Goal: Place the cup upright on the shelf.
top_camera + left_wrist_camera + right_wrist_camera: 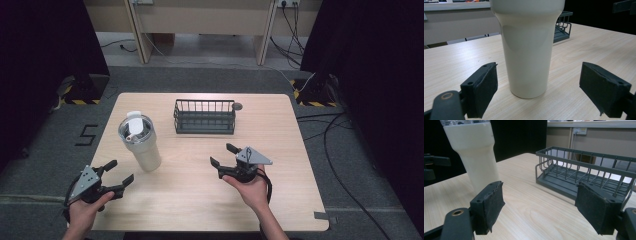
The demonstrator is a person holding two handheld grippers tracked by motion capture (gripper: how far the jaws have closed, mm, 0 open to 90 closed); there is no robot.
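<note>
One cream tumbler (527, 47) stands upright on the bench (200, 195) — straight ahead of the left gripper (119, 177), whose jaws are spread and apart from it. One wire basket (586, 170) lies beyond the right gripper (224, 155) — jaws spread, holding nothing.

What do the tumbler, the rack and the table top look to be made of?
Tumbler: cream body with a smooth satin sheen and soft reflections, likely coated metal or plastic; its lid looks like clear plastic. Rack: thin dark grey rods, evenly matte, probably coated wire. Table: pale wood grain, flat and uniform, likely laminate or veneer.
</note>
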